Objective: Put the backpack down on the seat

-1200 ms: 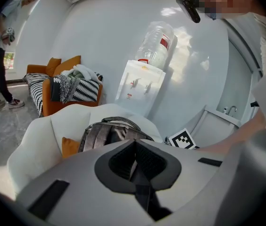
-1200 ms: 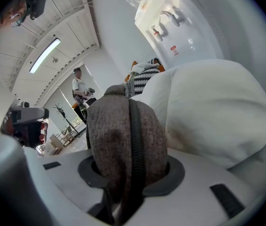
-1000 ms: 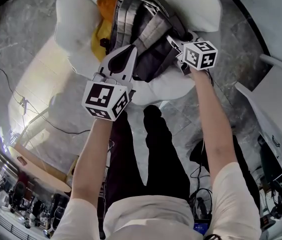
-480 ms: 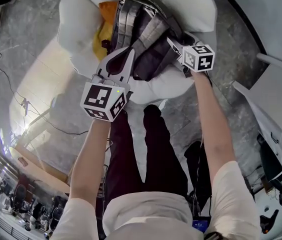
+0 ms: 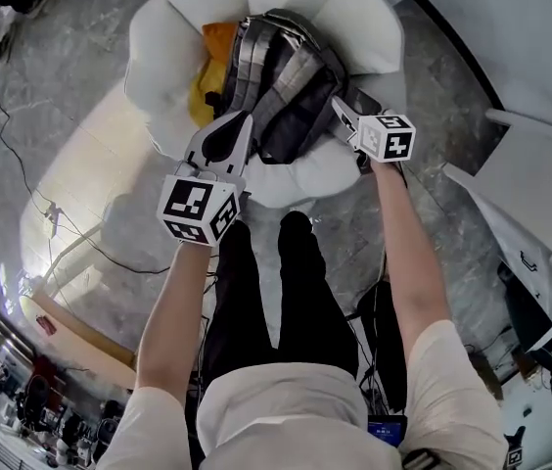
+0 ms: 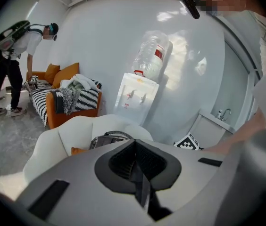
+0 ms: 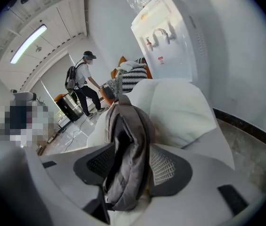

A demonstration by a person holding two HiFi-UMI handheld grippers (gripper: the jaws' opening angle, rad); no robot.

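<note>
The grey backpack [image 5: 281,86] lies on the seat of a white armchair [image 5: 159,57], against an orange-yellow cushion [image 5: 207,76]. My left gripper [image 5: 240,117] points at the backpack's near left edge, jaws shut with nothing seen between them. In the left gripper view the backpack [image 6: 107,138] shows beyond the closed tips [image 6: 134,142]. My right gripper [image 5: 337,106] is at the backpack's right side. In the right gripper view its jaws [image 7: 130,164] stand wide, and a fold of backpack [image 7: 128,149] sits loosely between them, leaving the right mesh pad [image 7: 166,166] bare.
A water dispenser [image 6: 135,98] stands behind the armchair [image 6: 62,140]. An orange sofa with striped throws [image 6: 62,98] and a person bending [image 6: 15,55] are at the far left. Cables [image 5: 51,204] trail on the marble floor. White furniture [image 5: 540,174] stands at the right.
The chair and backpack sit lower in the head view. Both grippers have drawn slightly back toward me, and the backpack stays on the seat.
</note>
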